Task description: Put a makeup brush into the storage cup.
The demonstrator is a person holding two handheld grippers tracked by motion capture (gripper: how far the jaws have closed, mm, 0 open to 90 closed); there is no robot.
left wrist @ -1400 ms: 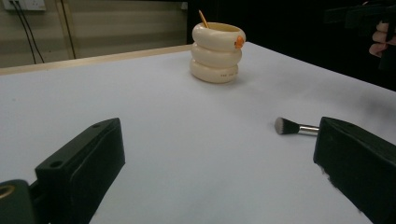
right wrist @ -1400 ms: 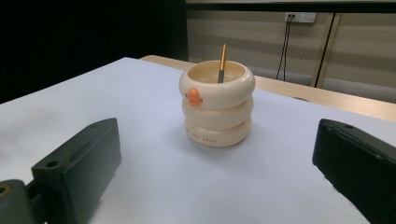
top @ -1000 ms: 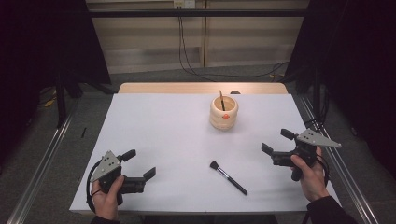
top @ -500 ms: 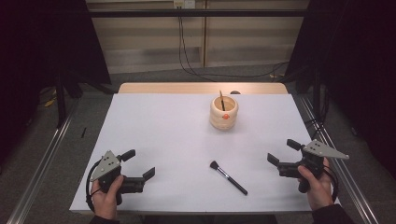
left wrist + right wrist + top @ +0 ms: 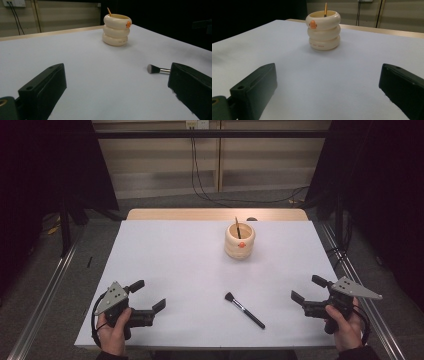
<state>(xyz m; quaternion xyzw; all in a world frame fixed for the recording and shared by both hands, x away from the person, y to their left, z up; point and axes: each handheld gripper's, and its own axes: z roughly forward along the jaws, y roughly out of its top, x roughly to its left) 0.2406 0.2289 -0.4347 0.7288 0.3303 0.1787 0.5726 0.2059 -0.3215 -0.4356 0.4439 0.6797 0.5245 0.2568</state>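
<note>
A cream ringed holder [image 5: 239,241] [image 5: 116,30] [image 5: 323,30] stands upright at the table's far middle, with a thin wooden stick [image 5: 237,226] in it. A black-handled makeup brush [image 5: 244,309] lies flat near the front, its bristle head [image 5: 151,69] showing beside one jaw in the left gripper view. My left gripper [image 5: 148,296] rests at the front left, open and empty. At the front right edge my right gripper [image 5: 309,289] is open, nothing between its jaws, pointing toward the holder.
The white table top [image 5: 190,270] has a wooden strip [image 5: 215,214] along its far edge. Metal rails [image 5: 42,295] run along both sides of the table. Cables [image 5: 200,175] hang down the back wall.
My right gripper has drawn back toward the front right edge of the table. The left gripper, the brush and the holder have stayed put.
</note>
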